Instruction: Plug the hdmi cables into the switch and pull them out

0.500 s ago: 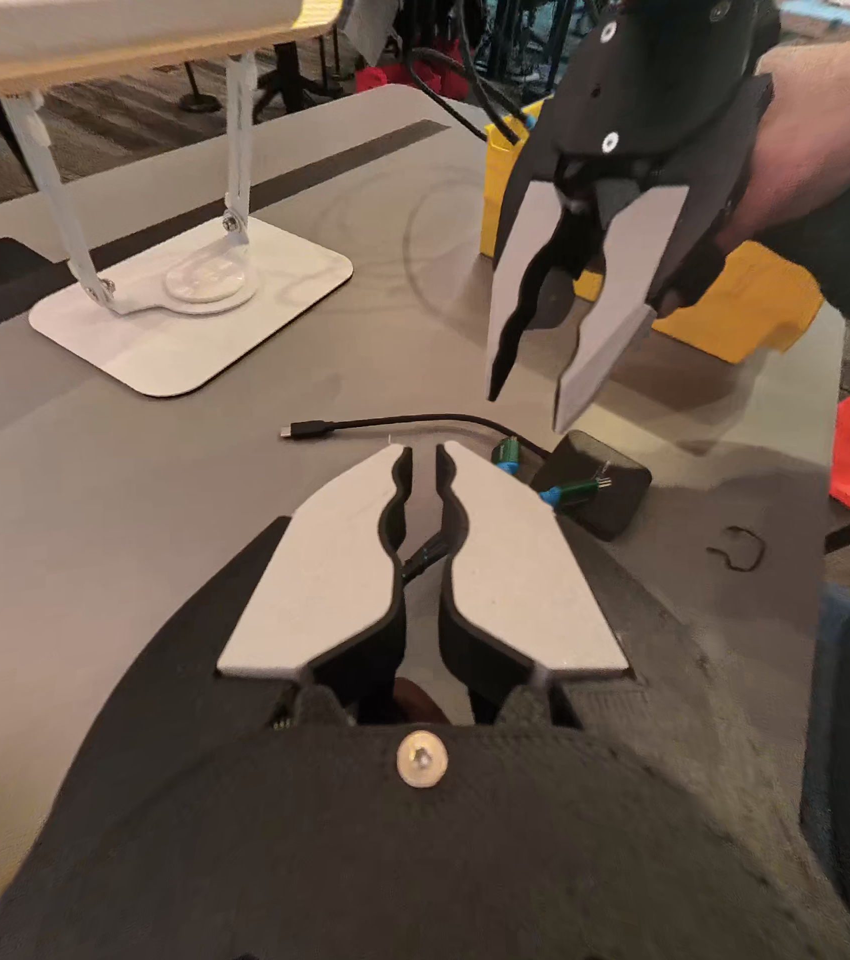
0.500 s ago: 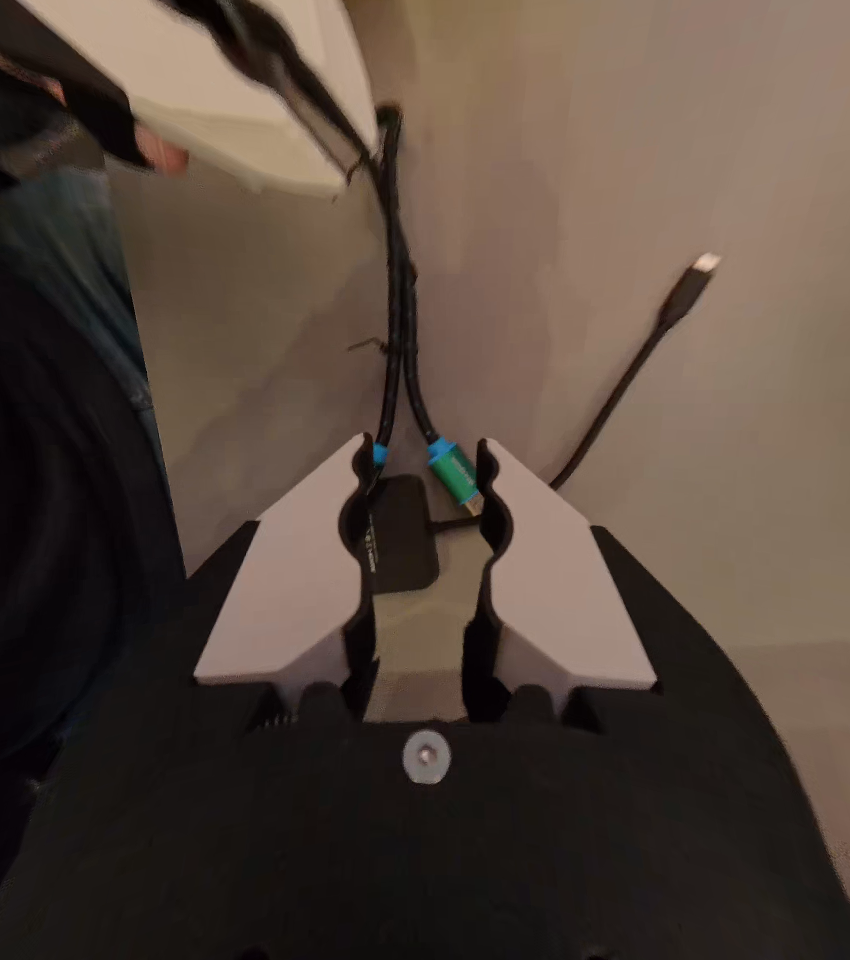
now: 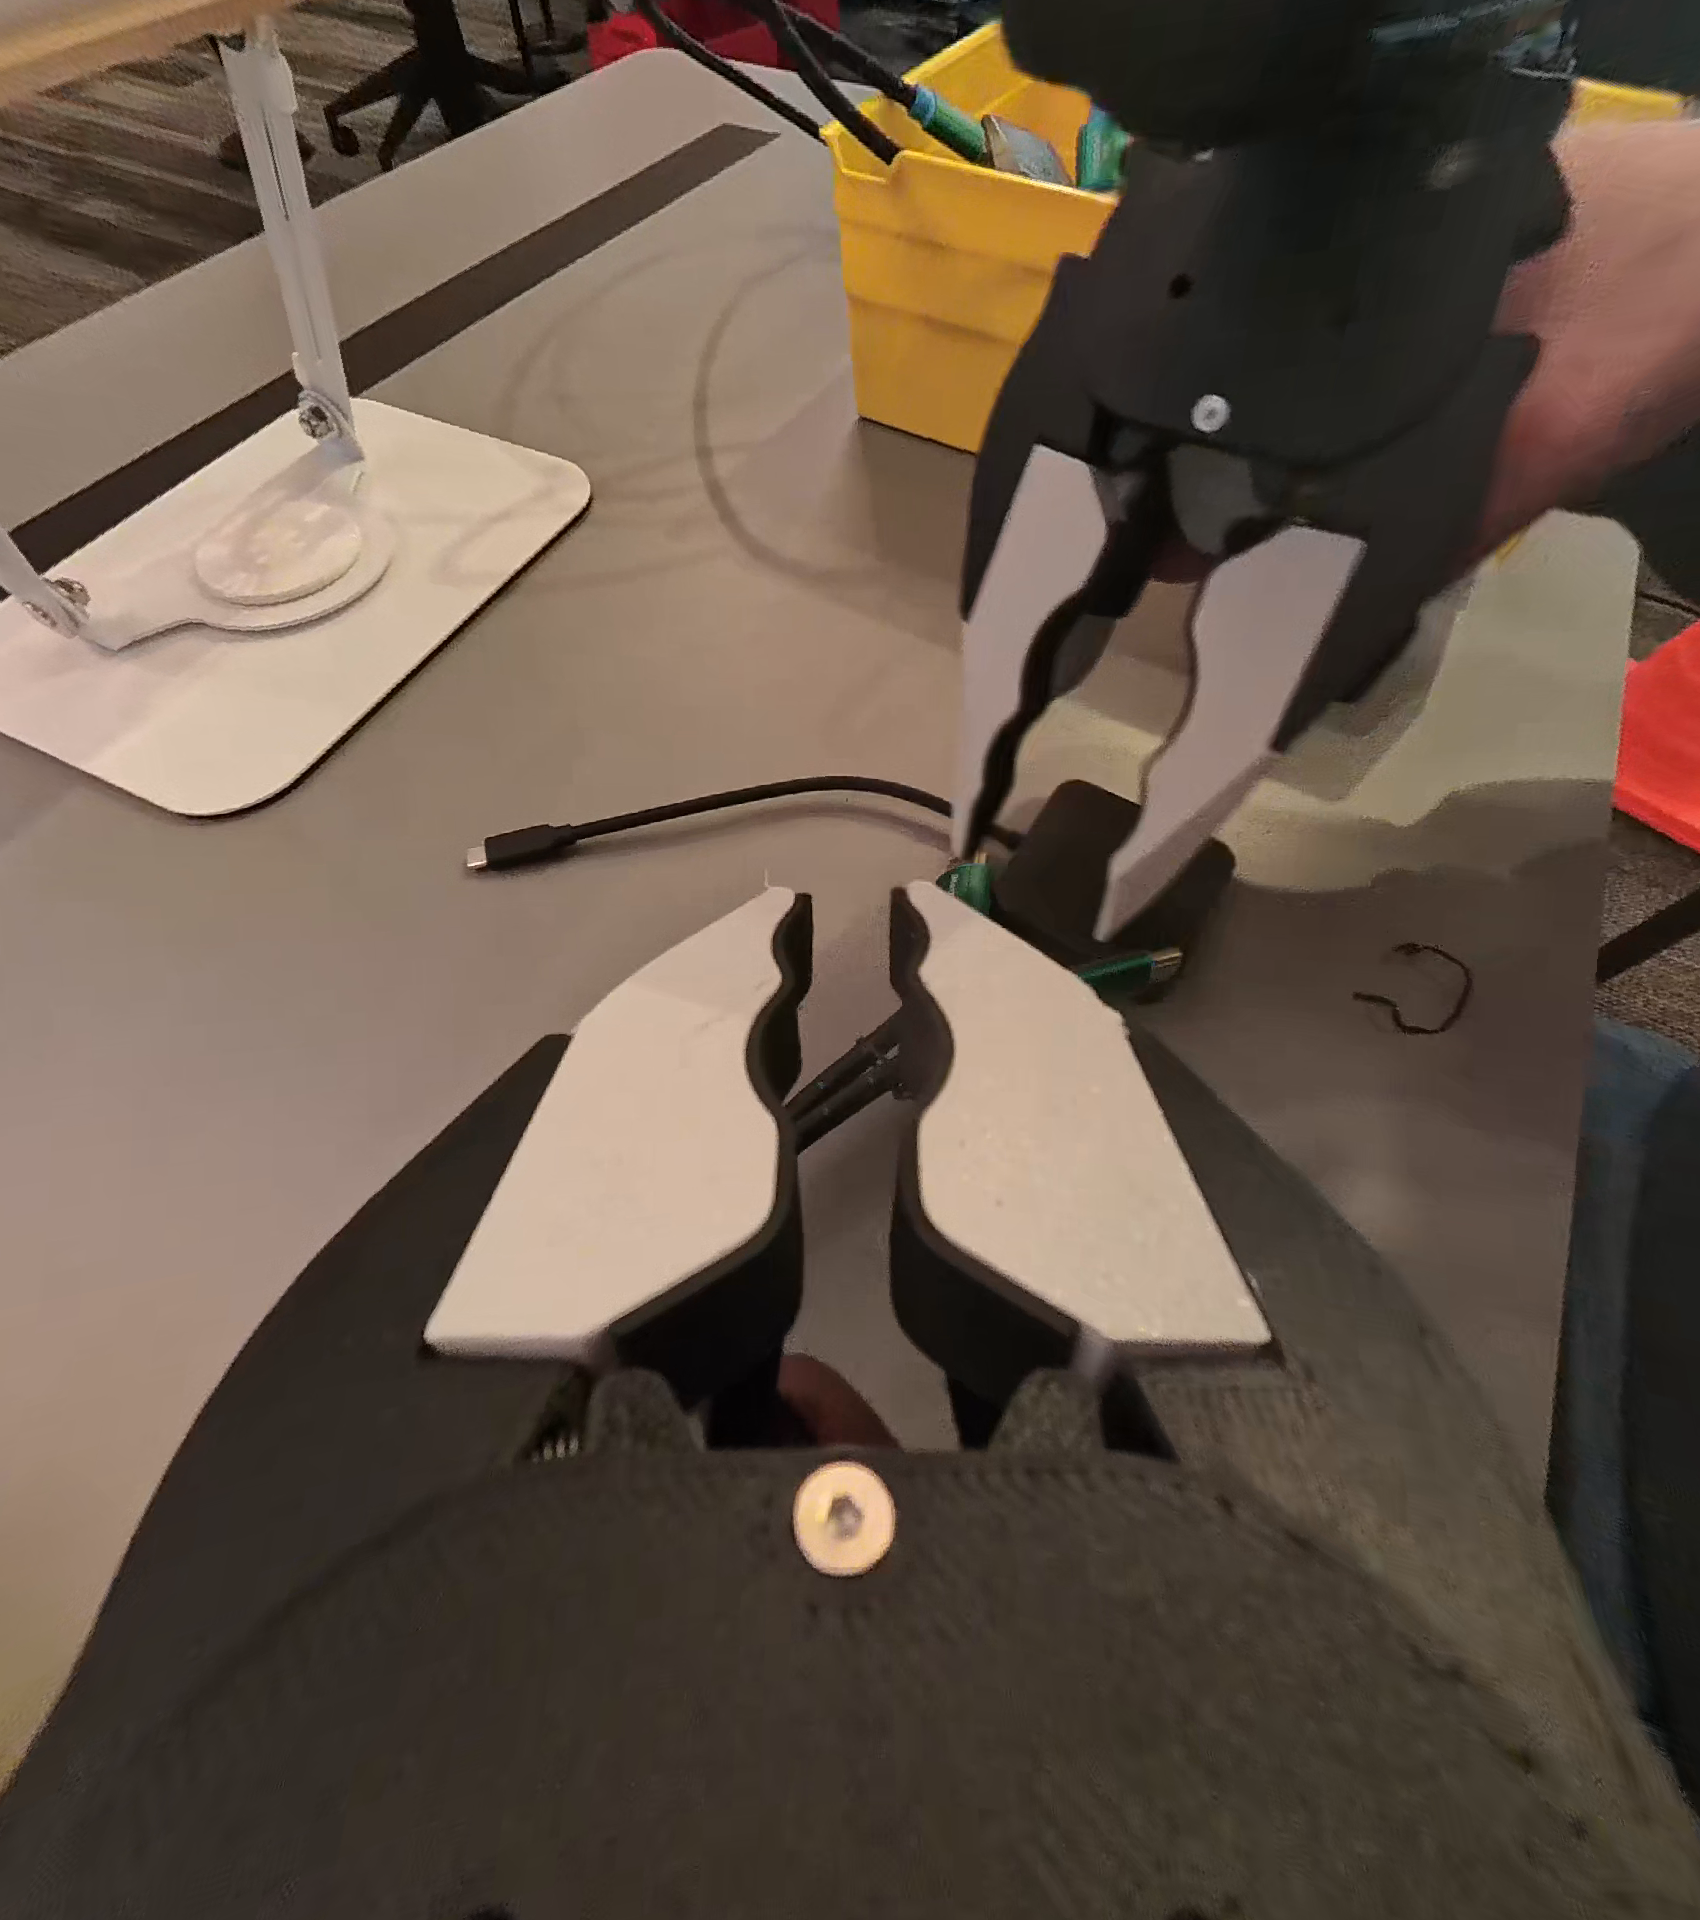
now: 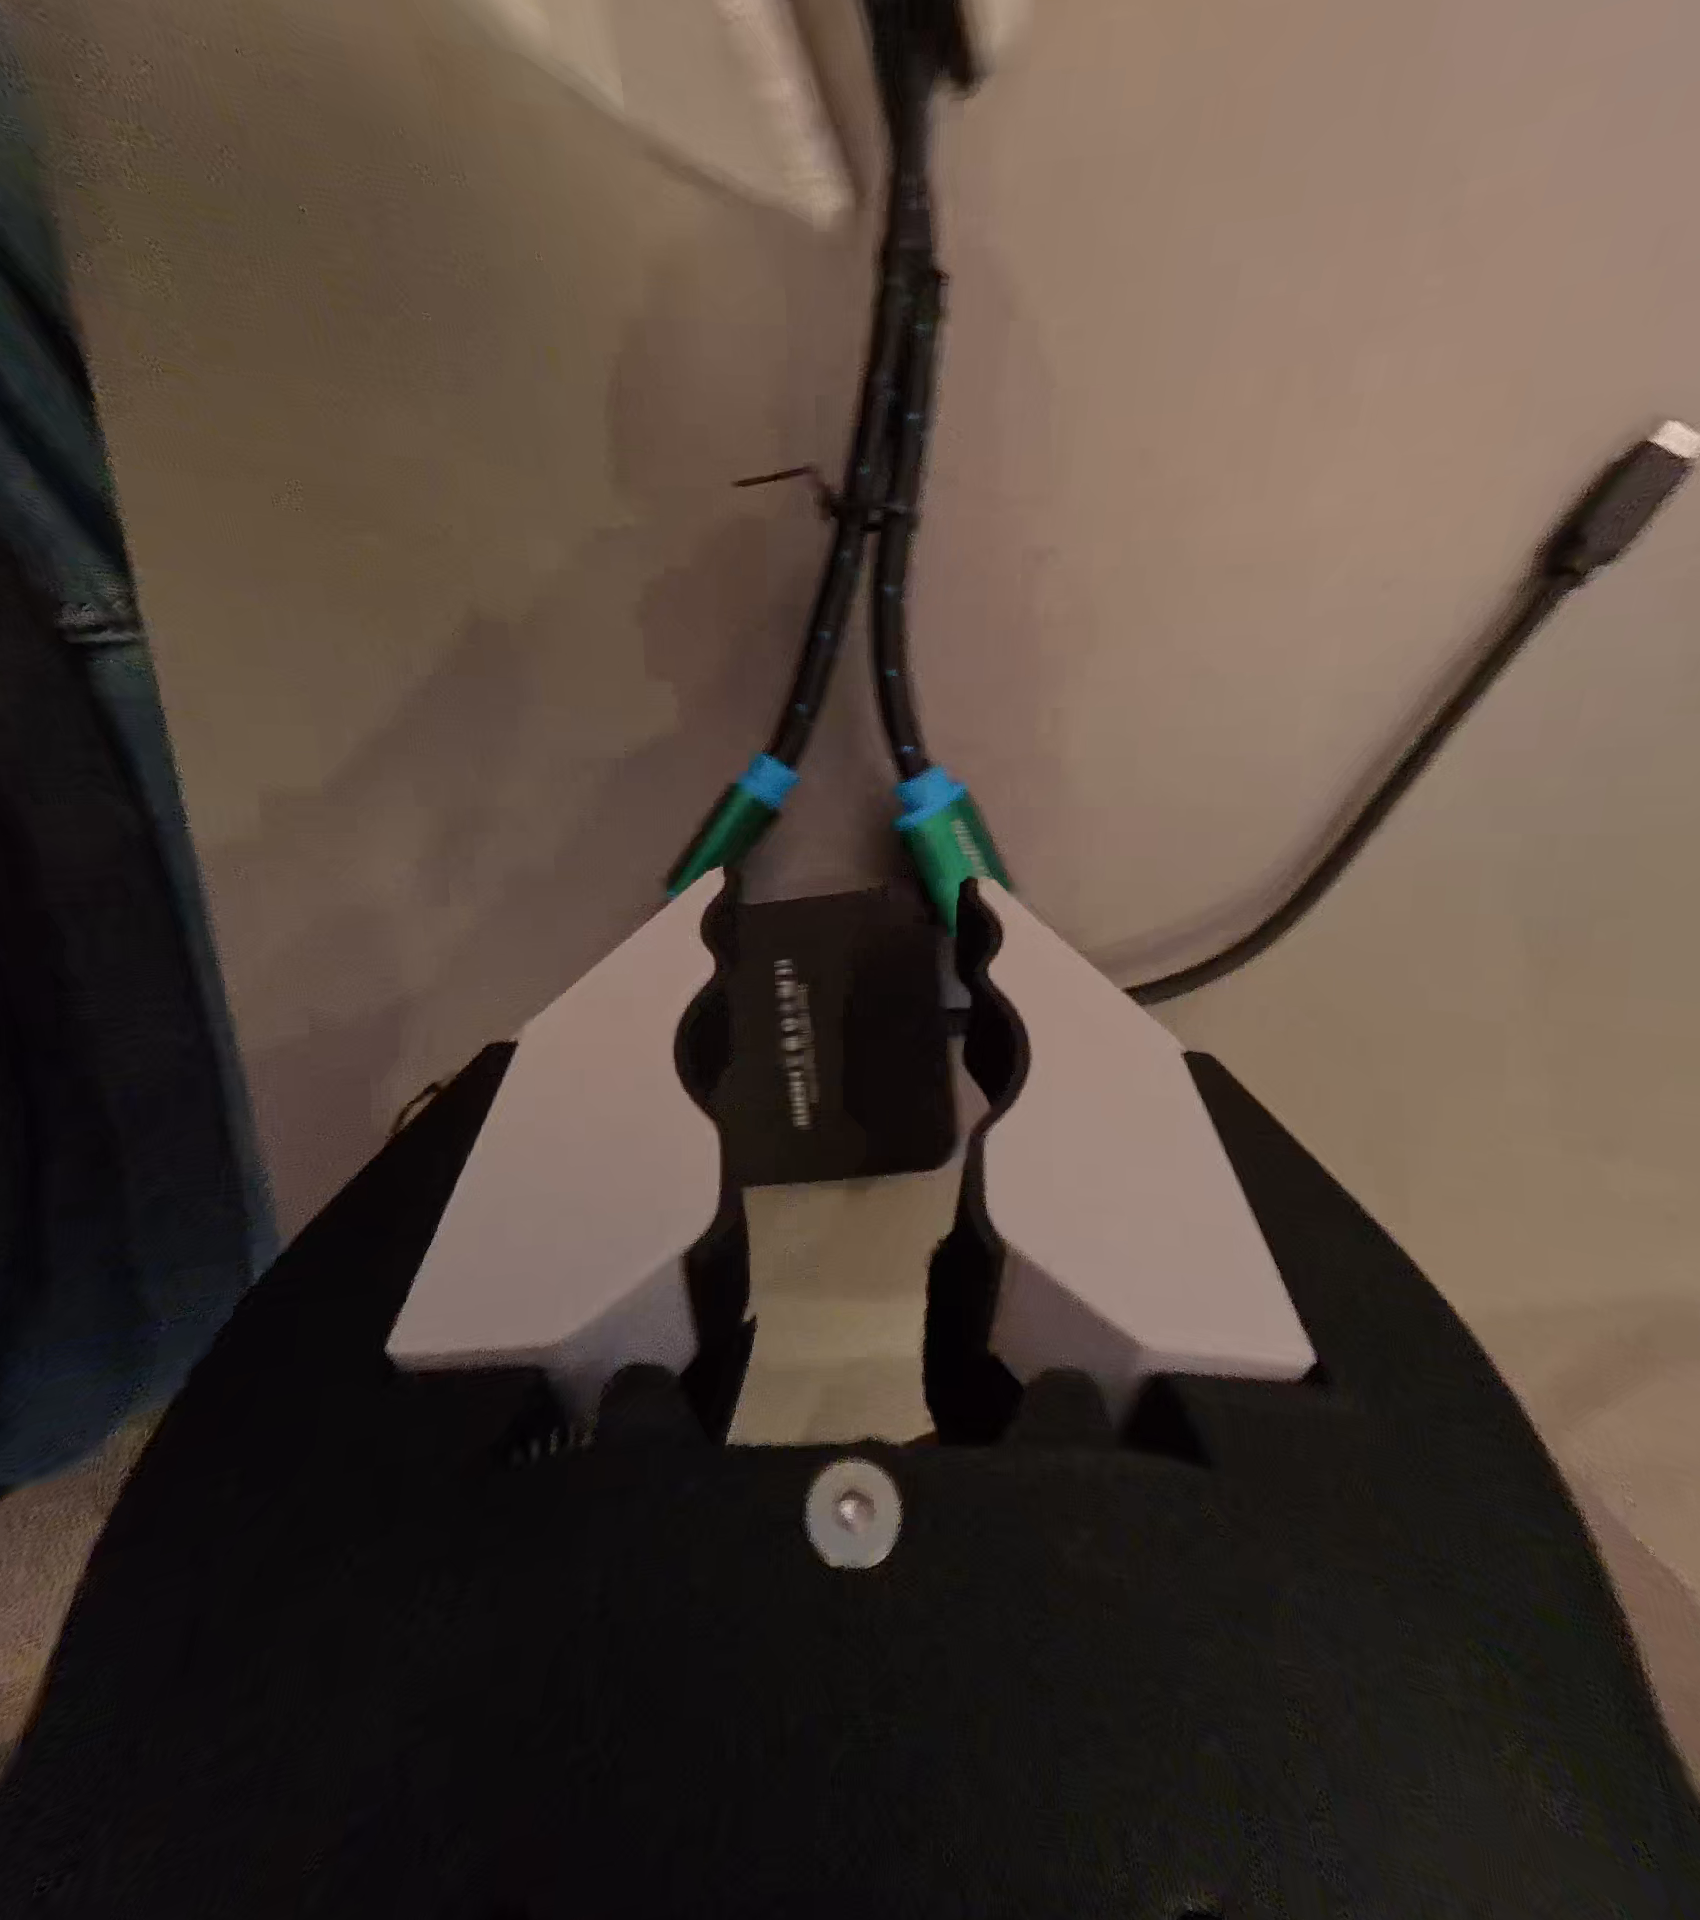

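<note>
Grey laminate counter (image 3: 202,1039) carries the small flat black plastic switch (image 4: 841,1049), both green-shelled black braided HDMI cables (image 4: 887,623) at its near edge; whether seated, can't tell. Right tongs (image 3: 1043,873) spread apart over the switch. Left tongs (image 3: 848,909) narrowly apart, the cables running between them, grip unclear.

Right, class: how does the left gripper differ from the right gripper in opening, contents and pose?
Opening: the left gripper has its fingers drawn close together; the right gripper has them spread wide.
Contents: the left gripper clamps the two braided HDMI cables; the right gripper holds nothing and is poised over the black switch.
Pose: the left gripper lies low along the table; the right gripper points steeply down.
Both have black bodies and white, wavy-edged fingers.
</note>
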Action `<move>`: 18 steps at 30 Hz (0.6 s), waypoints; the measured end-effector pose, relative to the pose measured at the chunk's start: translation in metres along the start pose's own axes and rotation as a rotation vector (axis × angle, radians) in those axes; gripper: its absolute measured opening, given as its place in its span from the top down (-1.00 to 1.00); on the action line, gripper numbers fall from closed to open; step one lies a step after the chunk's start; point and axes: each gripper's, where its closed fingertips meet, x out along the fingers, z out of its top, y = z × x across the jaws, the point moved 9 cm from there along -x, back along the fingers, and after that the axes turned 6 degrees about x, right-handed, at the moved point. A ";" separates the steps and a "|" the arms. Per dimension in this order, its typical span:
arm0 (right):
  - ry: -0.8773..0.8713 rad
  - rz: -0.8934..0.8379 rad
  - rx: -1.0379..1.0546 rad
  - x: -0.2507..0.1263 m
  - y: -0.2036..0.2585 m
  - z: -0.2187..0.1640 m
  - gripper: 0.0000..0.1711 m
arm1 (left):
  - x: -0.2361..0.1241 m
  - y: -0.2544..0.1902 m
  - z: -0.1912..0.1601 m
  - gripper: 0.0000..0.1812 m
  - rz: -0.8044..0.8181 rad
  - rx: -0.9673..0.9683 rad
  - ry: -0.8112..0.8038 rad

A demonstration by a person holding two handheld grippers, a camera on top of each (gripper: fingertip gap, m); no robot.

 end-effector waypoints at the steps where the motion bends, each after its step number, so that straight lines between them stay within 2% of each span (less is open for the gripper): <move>1: -0.014 -0.002 0.006 0.001 -0.008 0.000 0.54 | 0.000 -0.001 0.000 0.85 0.004 0.007 0.003; 5: -0.016 0.041 -0.066 0.020 -0.024 0.001 0.51 | -0.002 -0.002 0.002 0.86 0.001 0.011 0.000; 6: -0.021 0.061 -0.085 0.025 -0.024 0.002 0.56 | -0.003 -0.002 0.003 0.86 0.003 0.010 -0.002; 7: -0.035 0.076 -0.098 0.028 -0.022 0.005 0.73 | -0.005 -0.001 0.004 0.85 0.002 0.008 -0.005; 9: -0.039 0.062 -0.106 0.029 -0.022 0.008 0.78 | -0.007 -0.001 0.004 0.85 0.005 0.005 -0.010; 13: -0.149 -0.004 -0.127 0.014 -0.021 0.016 0.81 | -0.016 -0.004 0.009 0.77 -0.065 -0.016 -0.008; 18: -0.278 -0.067 -0.181 -0.021 -0.015 0.029 0.85 | -0.030 -0.028 0.006 0.74 -0.263 -0.064 0.051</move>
